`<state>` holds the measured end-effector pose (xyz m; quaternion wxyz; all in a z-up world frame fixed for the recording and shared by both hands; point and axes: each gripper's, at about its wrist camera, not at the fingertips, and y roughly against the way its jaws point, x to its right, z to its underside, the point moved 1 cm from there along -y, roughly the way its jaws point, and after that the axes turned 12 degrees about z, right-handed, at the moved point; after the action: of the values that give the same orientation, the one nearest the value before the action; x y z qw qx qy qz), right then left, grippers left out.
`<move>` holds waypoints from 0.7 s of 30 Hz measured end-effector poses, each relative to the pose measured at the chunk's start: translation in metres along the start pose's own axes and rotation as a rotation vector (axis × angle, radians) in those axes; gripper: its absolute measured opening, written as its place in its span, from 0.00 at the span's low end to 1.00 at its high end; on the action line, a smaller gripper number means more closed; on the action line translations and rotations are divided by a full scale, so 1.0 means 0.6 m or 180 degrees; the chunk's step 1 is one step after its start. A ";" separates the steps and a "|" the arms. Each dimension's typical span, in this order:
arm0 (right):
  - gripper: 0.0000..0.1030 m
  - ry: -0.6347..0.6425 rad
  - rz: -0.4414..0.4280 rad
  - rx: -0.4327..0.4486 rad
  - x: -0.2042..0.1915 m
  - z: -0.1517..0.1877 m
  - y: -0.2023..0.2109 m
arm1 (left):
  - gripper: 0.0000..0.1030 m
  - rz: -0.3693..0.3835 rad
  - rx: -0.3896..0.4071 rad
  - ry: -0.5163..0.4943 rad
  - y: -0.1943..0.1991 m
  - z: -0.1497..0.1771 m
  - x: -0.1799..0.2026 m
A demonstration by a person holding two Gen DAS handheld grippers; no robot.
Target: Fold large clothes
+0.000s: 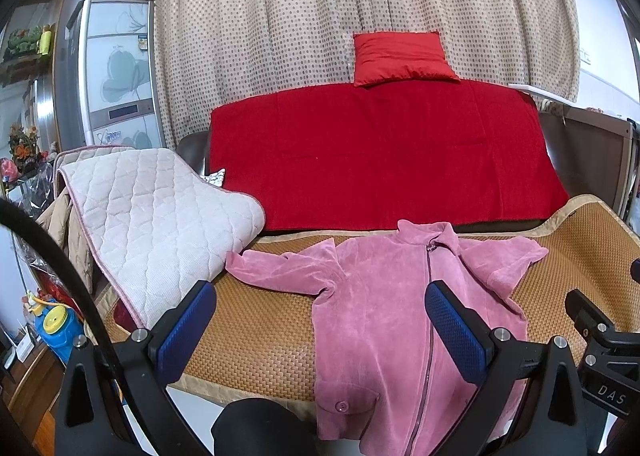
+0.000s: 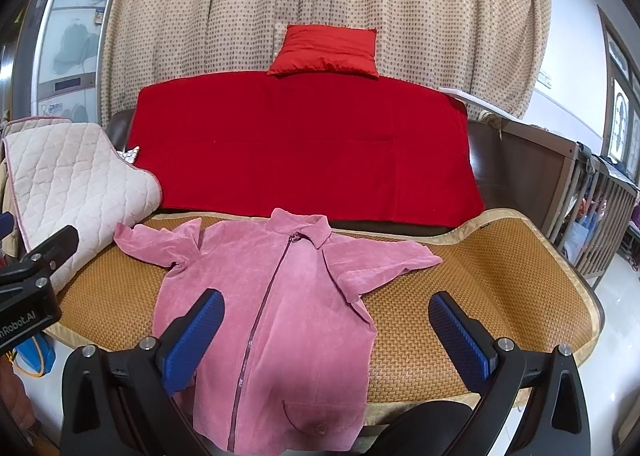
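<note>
The pink zip-front jacket (image 2: 276, 320) lies flat, front side up, on the woven mat (image 2: 480, 284) covering the sofa seat, with both sleeves spread outward and its hem hanging over the mat's front edge. The left gripper (image 1: 320, 330) and the right gripper (image 2: 326, 336) are both spread wide with nothing between their blue pads, positioned above the jacket's lower half. A quilted white pad (image 1: 160, 216) lies to the jacket's left, and a red blanket (image 2: 304, 144) with a red cushion (image 2: 326, 52) covers the backrest.
</note>
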<state>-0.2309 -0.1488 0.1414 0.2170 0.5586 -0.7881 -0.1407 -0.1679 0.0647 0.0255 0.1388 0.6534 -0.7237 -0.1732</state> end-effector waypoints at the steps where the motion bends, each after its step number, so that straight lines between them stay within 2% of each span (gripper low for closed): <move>1: 1.00 0.0004 0.0002 -0.0005 -0.001 0.000 -0.001 | 1.00 0.0002 -0.0006 0.0002 -0.001 0.000 0.000; 9: 1.00 0.0034 0.0015 -0.0036 -0.004 -0.001 -0.013 | 1.00 0.0014 -0.0031 0.0008 -0.017 0.000 -0.002; 14: 1.00 0.0067 0.0045 -0.0071 -0.008 -0.004 -0.033 | 1.00 0.0065 -0.0127 0.0028 -0.050 0.001 -0.004; 21: 1.00 0.0132 0.0097 -0.0082 -0.017 -0.015 -0.090 | 1.00 0.0222 -0.0530 0.0158 -0.168 0.003 -0.019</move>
<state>-0.1792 -0.1573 0.1221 0.2426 0.5465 -0.7899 -0.1359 -0.0767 0.0676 -0.0193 0.2165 0.6181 -0.7255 -0.2115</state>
